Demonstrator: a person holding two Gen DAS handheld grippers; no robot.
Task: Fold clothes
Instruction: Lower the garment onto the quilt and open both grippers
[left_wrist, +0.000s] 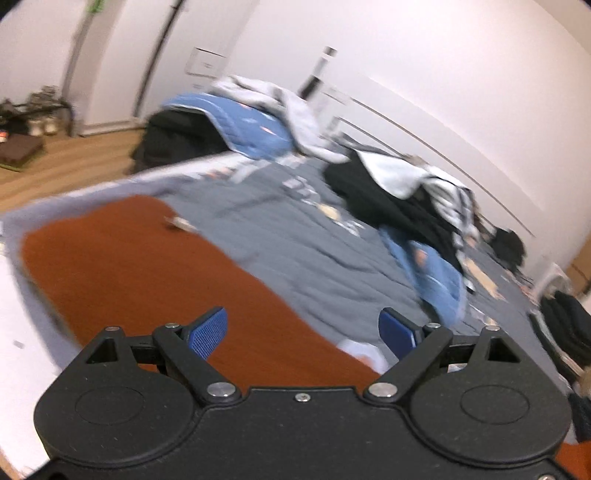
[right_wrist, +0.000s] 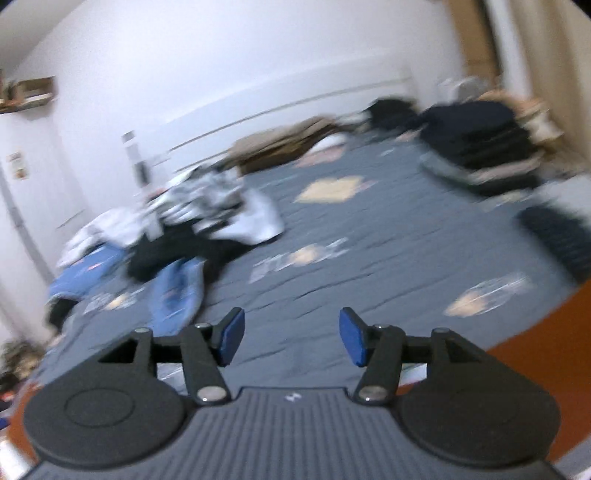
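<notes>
Left tool (left_wrist: 304, 328): blue pads spread wide, nothing between them, poised over the near part of the bed above a flat rust-orange garment (left_wrist: 129, 266). Right tool (right_wrist: 291, 334): jaws parted about half way, empty, with only the grey quilted bedspread (right_wrist: 369, 258) seen through the gap. No earlier frame to compare, and both views are smeared, so edges are hard to read. The clothes to fold sit well ahead of both tools: a loose heap of black, white-grey and blue denim pieces (right_wrist: 177, 236) on the far side of the bed, and a stack of dark folded items (right_wrist: 480, 144) near the far right corner. Risks, as judged: with neither tool holding cloth, a reach into the heap could pinch two tangled garments at once or catch the bedspread with them; a grab made while the picture is this blurred could miss a hem. The orange garment lies close under the left tool and could be dragged out of flat. Only the left view shows the orange piece at full spread, a second blue-and-grey pile (left_wrist: 251, 118) at the bed's end, and wooden floor (left_wrist: 74, 158). Only the right view shows the folded stack and a tan pillow-like shape (right_wrist: 288, 144) by the wall.
</notes>
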